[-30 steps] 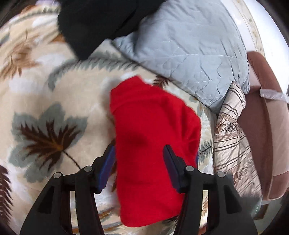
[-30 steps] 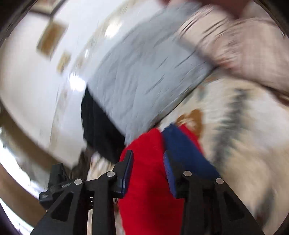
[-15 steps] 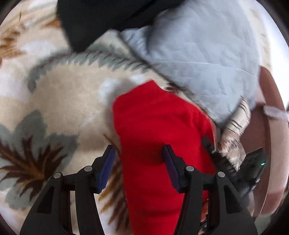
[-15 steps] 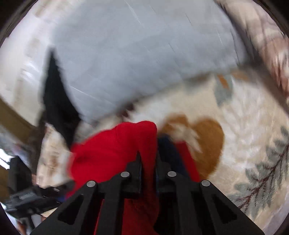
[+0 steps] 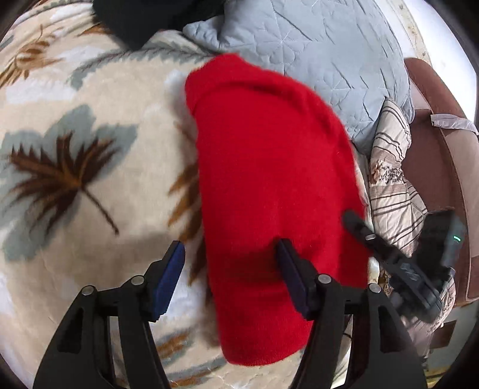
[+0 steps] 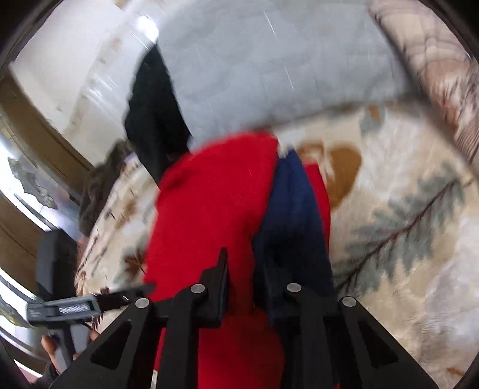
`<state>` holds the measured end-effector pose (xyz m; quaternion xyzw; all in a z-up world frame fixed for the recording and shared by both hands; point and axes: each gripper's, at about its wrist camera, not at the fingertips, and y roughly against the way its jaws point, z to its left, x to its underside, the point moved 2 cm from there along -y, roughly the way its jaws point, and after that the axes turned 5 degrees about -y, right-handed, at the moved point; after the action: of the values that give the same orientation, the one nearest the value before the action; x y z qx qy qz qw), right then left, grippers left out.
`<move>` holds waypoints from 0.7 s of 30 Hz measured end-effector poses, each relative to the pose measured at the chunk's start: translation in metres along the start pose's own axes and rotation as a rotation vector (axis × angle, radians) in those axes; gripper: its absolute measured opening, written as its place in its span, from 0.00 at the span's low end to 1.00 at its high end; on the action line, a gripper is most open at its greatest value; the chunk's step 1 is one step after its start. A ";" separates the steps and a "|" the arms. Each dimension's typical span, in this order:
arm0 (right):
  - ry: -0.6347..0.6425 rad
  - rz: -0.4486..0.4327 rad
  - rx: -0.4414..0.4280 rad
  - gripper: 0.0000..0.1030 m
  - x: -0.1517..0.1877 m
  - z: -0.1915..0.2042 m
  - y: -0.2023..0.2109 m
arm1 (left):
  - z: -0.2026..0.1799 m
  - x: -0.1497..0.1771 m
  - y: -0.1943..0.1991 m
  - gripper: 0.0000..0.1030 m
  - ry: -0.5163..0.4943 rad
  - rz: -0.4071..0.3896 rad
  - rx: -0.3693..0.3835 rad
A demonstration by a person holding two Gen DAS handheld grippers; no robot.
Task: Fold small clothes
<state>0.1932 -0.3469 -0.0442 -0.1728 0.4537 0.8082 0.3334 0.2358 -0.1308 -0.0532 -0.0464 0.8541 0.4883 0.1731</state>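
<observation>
A: Report the left wrist view, left to right.

B: The leaf-print blanket [image 5: 74, 125] fills the left side. The left gripper [image 5: 229, 272] hangs over it with its fingers spread apart and nothing between the pads. Its left pad is above bare blanket; its right pad is over the lower part of the red garment [image 5: 269, 185]. Whether that pad touches the cloth cannot be told. The red garment lies lengthwise on the blanket, centre frame. Above it are a black garment [image 5: 140, 21] and a grey quilted pillow [image 5: 314, 51]. Right of the red garment is a striped cloth [image 5: 392, 167], then a brown headboard [image 5: 434, 134]. The right gripper [image 5: 359, 227] enters at the lower right, its tip at the garment's right edge.

A: Report the right wrist view, same order.

B: The frame is motion-blurred. At the lower left, the left gripper [image 6: 131, 296] points toward the red garment [image 6: 215, 203]. At centre, the right gripper [image 6: 242, 278] has red cloth running between its fingers; they are set narrow, but a firm clamp cannot be confirmed. A navy blue panel [image 6: 293, 215] of the garment lies beside the red fold. The blanket [image 6: 404, 239] extends to the right.
</observation>
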 end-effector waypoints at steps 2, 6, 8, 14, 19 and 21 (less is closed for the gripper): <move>-0.048 0.026 0.039 0.19 0.003 -0.014 -0.011 | 0.005 0.003 -0.003 0.74 0.019 -0.002 0.002; -0.096 0.045 0.034 0.30 0.010 -0.020 -0.009 | 0.009 0.007 -0.004 0.76 0.080 0.038 0.022; -0.106 0.046 0.013 0.37 0.014 -0.016 0.005 | 0.002 0.014 0.011 0.75 0.040 0.014 -0.001; -0.103 0.128 0.033 0.34 0.047 -0.029 0.018 | -0.002 0.041 0.009 0.75 -0.014 0.045 -0.036; -0.033 -0.012 0.010 0.11 0.041 -0.017 0.056 | 0.007 0.044 0.006 0.75 0.047 0.059 0.000; -0.051 0.029 0.056 0.11 0.044 -0.027 0.046 | 0.012 0.046 0.007 0.76 0.053 0.067 0.008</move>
<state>0.1294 -0.3702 -0.0560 -0.1359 0.4699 0.8042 0.3377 0.1943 -0.1133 -0.0689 -0.0302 0.8614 0.4890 0.1342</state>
